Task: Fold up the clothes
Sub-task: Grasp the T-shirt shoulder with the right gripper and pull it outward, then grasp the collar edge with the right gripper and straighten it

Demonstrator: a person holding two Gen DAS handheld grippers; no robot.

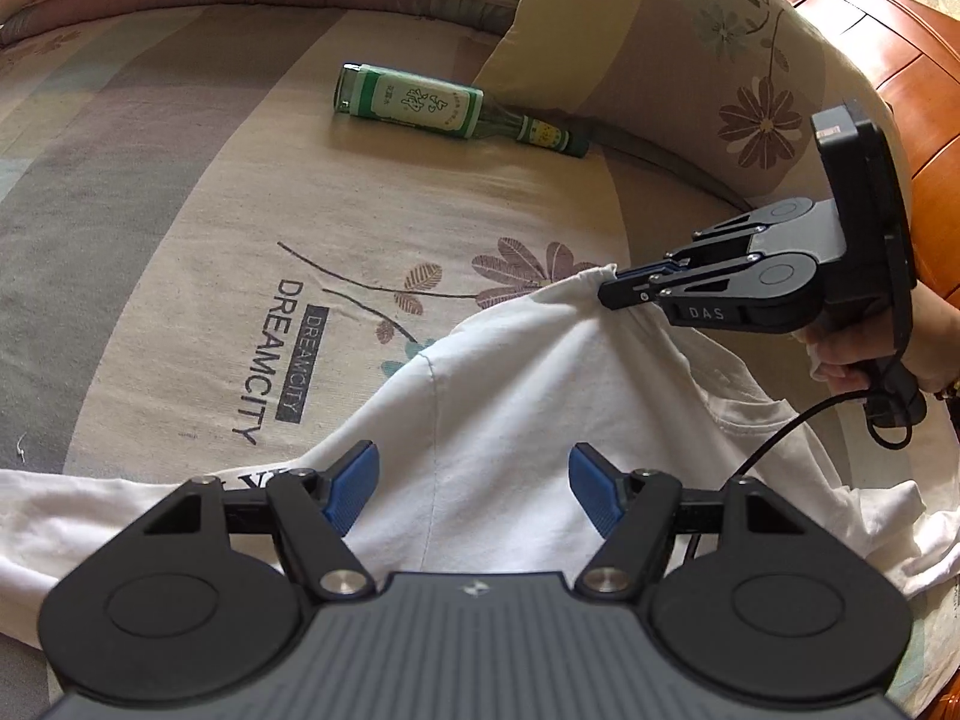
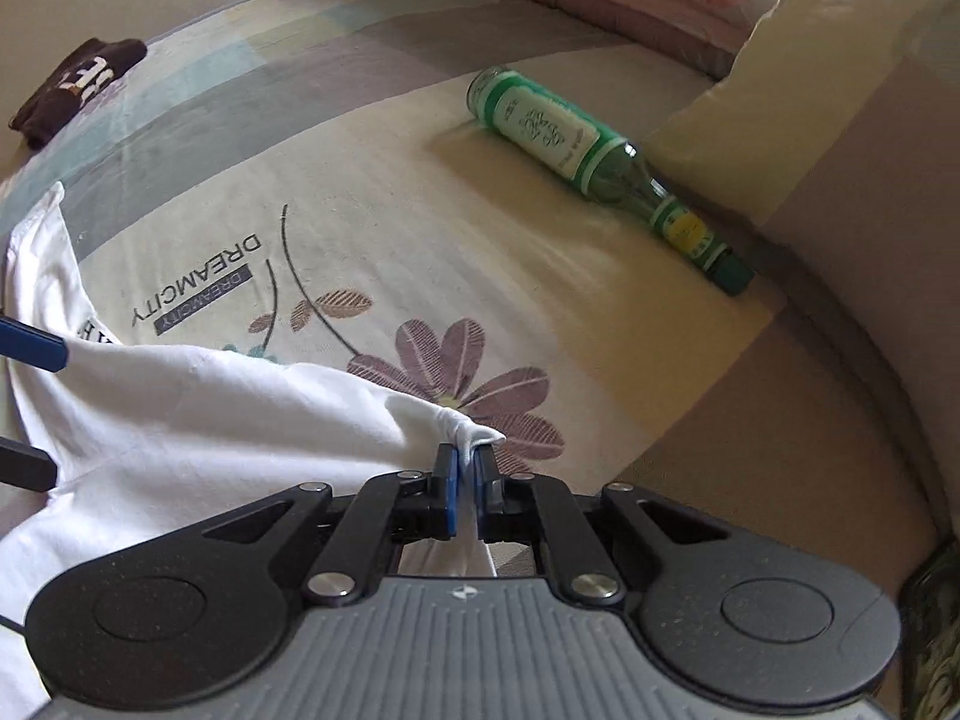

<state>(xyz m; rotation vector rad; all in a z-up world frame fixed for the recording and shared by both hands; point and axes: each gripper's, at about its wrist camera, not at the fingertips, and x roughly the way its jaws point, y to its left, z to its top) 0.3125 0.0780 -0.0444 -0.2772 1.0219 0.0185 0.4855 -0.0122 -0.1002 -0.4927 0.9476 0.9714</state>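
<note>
A white T-shirt (image 1: 510, 396) lies rumpled on the bed, with part of it raised. My right gripper (image 2: 467, 462) is shut on a bunched corner of the T-shirt (image 2: 210, 408), whose tip pokes out past the blue pads. In the left wrist view that right gripper (image 1: 624, 291) comes in from the right and holds the corner up. A hand (image 1: 852, 354) grips its handle. My left gripper (image 1: 474, 480) stands open above the shirt's middle, its blue pads wide apart with nothing pinched. One blue fingertip of the left gripper (image 2: 36, 351) shows at the left edge of the right wrist view.
A green glass bottle (image 1: 444, 108) (image 2: 600, 162) lies on its side on the floral bedsheet (image 1: 210, 210), close to a pillow (image 1: 690, 30). A dark folded garment (image 2: 78, 84) sits at the bed's far left. Wooden furniture (image 1: 900, 60) stands at the right.
</note>
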